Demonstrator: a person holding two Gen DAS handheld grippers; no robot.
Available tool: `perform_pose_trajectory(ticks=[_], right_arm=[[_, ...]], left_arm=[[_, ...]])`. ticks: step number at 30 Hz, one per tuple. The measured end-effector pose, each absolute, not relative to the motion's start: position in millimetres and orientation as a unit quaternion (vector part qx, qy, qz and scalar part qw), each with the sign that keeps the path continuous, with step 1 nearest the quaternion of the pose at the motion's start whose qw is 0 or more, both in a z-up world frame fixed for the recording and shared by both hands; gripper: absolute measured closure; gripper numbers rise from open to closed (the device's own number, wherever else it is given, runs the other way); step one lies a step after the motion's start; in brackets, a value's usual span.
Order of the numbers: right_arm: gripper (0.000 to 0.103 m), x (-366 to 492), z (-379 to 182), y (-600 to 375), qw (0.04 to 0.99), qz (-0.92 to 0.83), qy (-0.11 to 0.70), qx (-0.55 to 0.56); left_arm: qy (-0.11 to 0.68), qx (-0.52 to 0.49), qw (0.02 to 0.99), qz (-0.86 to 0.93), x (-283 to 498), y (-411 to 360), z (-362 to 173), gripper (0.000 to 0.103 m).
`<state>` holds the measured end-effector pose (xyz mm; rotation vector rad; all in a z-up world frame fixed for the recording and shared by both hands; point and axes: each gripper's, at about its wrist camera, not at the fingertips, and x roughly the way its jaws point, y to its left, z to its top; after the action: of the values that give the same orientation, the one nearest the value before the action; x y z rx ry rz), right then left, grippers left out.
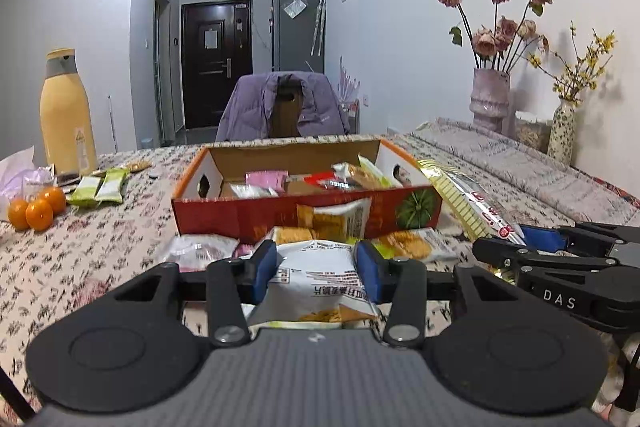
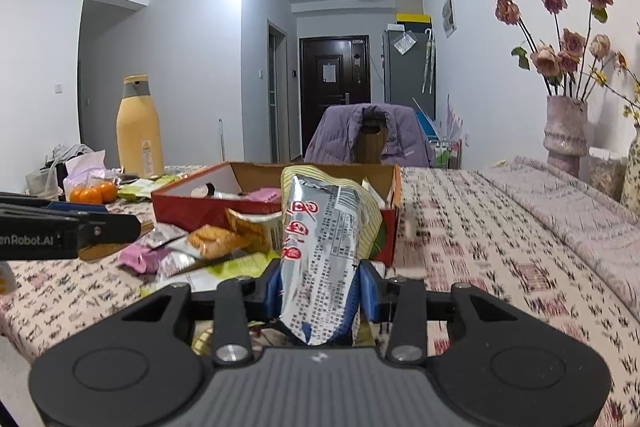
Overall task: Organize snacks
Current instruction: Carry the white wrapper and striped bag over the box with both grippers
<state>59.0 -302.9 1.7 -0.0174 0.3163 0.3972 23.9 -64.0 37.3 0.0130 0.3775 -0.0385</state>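
Snacks in crinkly foil and plastic packets are sitting partly inside the open red cardboard box (image 1: pixel 248 217) on the patterned tablecloth (image 1: pixel 100 247), so sorting looks midway: several loose packets (image 2: pixel 208 243) are lying before it. The left gripper (image 1: pixel 316 267) is clamping a white-and-orange chip bag (image 1: pixel 320 279); the right gripper (image 2: pixel 320 287) is pinching a long silver-and-yellow packet (image 2: pixel 320 247).

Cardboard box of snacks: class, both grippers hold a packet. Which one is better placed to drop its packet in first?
Probably the right gripper: its long silver packet already reaches the cardboard box rim, while the left gripper holds its white packet behind loose snacks.
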Motion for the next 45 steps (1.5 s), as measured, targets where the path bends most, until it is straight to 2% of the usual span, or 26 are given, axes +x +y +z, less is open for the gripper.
perform_pose_trajectory(ticks=[15, 27, 35, 45], right_arm=[[0.064, 119.5, 38.6, -270.7, 0.973, 0.185, 0.134, -0.011], [0.064, 191.8, 68.7, -236.1, 0.975, 0.176, 0.133, -0.021], [0.064, 229.6, 67.4, -213.0, 0.971, 0.182, 0.151, -0.028], [0.064, 266.2, 37.8, -198.1, 0.971, 0.169, 0.169, -0.033]], left_arm=[[0.136, -0.007, 0.990, -0.026, 88.3, -44.3, 77.7, 0.058], [0.140, -0.044, 0.989, -0.010, 170.0, -17.2, 96.1, 0.058], [0.152, -0.055, 0.987, 0.017, 212.4, -4.1, 90.6, 0.058], [0.179, -0.062, 0.981, 0.049, 249.8, 9.3, 50.8, 0.058]])
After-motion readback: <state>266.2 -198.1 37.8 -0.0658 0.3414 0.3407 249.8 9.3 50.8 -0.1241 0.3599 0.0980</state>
